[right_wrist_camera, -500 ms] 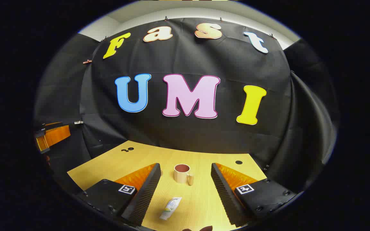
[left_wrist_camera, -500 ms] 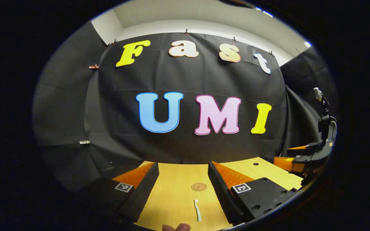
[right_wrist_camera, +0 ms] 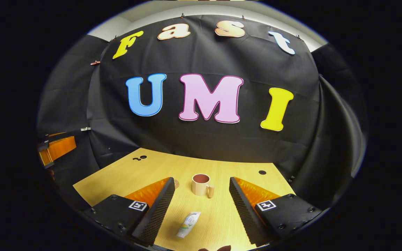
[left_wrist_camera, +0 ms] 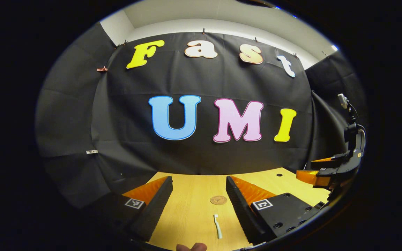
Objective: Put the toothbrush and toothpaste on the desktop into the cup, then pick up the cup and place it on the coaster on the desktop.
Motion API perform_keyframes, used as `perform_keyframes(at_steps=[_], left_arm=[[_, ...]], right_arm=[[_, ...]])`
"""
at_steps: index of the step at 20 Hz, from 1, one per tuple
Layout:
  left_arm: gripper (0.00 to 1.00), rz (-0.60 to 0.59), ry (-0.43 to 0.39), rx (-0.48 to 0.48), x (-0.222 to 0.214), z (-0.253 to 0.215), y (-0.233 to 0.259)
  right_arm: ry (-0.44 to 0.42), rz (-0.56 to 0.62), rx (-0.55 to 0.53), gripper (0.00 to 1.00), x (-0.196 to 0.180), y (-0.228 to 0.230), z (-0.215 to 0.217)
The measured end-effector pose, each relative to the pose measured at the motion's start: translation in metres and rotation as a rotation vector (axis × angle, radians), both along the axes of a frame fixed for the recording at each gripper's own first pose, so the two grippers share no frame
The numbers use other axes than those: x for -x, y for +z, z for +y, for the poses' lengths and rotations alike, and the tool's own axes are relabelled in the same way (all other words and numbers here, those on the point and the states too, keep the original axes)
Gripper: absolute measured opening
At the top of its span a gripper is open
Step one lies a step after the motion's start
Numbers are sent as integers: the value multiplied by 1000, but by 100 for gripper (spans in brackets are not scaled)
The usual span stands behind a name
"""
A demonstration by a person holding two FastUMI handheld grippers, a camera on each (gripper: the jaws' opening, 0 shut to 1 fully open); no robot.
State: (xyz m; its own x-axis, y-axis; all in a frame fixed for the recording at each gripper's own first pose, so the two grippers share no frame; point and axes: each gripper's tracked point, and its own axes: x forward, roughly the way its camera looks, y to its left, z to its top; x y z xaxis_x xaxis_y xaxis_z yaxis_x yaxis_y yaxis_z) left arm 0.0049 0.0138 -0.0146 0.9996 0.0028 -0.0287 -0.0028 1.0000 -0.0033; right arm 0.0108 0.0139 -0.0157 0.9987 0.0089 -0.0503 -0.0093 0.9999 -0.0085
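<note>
Left gripper view
- Progress: nothing done yet, by my reading. The toothbrush (left_wrist_camera: 217, 226) lies flat on the bench (left_wrist_camera: 190, 209); the coaster (left_wrist_camera: 218, 200) sits bare.
- My left tool (left_wrist_camera: 199, 205): fingers spread wide, gripping nothing, held above the bench.
- Toothbrush vs tool: low in the frame, in the gap between my two fingers but nearer the right-hand one, lying roughly along my line of sight. No contact.
- Coaster vs tool: just above the toothbrush in the frame, close beside the right-hand finger's inner edge.
- Other tool: orange-and-black body at the right edge of the frame.

Right gripper view
- Progress: the toothpaste (right_wrist_camera: 188, 224) lies on the bench, outside the cup (right_wrist_camera: 201, 184). The cup stands upright with its handle toward lower right and looks empty.
- My right tool (right_wrist_camera: 201, 205): released, fingers well apart, nothing between the pads.
- Toothpaste vs tool: bottom centre of the frame, between my fingers, nearer the left-hand one, tilted slightly.
- Cup vs tool: centre frame, above the toothpaste, between the fingertips.

Left to do
- Judgement: all of it; both items into the cup, then the cup onto the coaster.
</note>
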Motion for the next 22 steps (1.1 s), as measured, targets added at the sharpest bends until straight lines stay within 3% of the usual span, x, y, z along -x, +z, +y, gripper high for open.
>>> perform_keyframes(at_steps=[5, 12, 22], left_arm=[[96, 16, 9, 6, -3, 9, -5], [96, 32, 20, 5, -4, 17, -18], [97, 94, 59, 19, 3, 27, -48]], right_arm=[[8, 19, 6, 96, -6, -7, 7], [5, 132, 10, 96, -23, -39, 13], [26, 515, 34, 97, -60, -181, 26]])
